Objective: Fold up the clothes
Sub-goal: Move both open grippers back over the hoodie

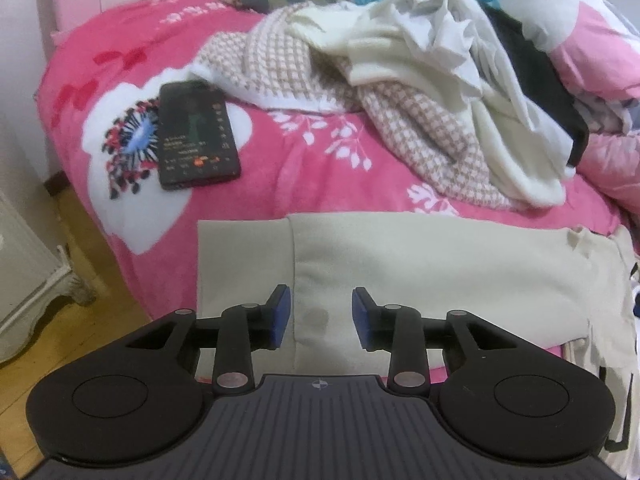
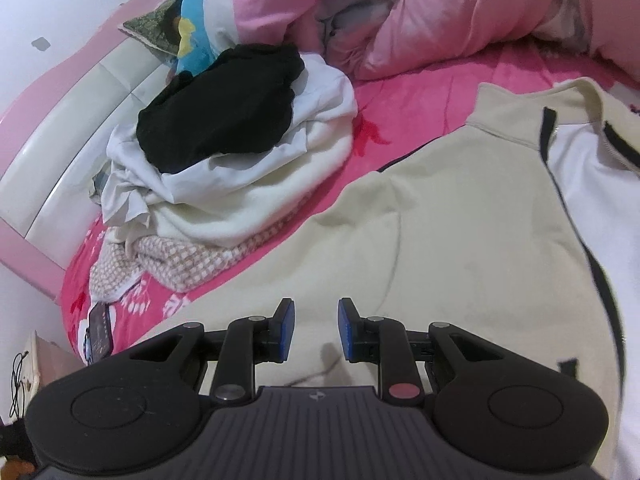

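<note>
A beige jacket (image 1: 420, 272) lies flat on the pink bedspread (image 1: 280, 184), its ribbed band (image 1: 244, 264) at the left end. In the right wrist view the same jacket (image 2: 440, 220) shows its stand-up collar (image 2: 532, 120) and a white panel (image 2: 592, 184) edged in black. My left gripper (image 1: 320, 316) hovers over the jacket near the band seam, open, with nothing between its blue pads. Over the jacket's body my right gripper (image 2: 316, 330) stands open with a narrower gap, and only cloth shows beneath it.
A black phone (image 1: 196, 134) lies on the bedspread to the left. A heap of unfolded clothes (image 1: 400, 80), white, checked and black, sits behind the jacket. Pink pillows (image 2: 460, 12) fill the back. Wooden floor (image 1: 80, 320) and white furniture (image 1: 24, 272) lie past the bed's left edge.
</note>
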Demonstrator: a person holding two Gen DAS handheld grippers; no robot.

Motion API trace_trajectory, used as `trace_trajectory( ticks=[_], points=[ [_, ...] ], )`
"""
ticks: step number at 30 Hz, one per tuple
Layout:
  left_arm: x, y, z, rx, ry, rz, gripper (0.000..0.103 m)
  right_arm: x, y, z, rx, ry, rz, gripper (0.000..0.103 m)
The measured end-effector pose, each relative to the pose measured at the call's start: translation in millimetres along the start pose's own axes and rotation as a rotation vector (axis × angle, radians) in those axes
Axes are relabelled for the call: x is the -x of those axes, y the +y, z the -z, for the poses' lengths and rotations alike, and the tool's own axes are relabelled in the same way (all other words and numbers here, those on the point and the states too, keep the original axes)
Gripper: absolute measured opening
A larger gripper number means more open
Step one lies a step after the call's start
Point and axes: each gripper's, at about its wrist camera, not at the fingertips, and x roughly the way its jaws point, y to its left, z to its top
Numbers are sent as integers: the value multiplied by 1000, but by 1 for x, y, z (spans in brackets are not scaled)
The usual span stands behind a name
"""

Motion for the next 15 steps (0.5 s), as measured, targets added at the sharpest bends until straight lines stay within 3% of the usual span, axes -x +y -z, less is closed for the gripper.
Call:
trace_trajectory(
  ticks=[5,9,15],
  points=[
    [21,-16,10,6,-4,25,37,29,-15,10,4,5,-14,25],
    [29,-33,28,72,72,133,41,51,-34,28,-20,39,-12,25],
    [17,-73,72,84,261,279,45,84,-49,58,-16,122,-13,25]
  ],
)
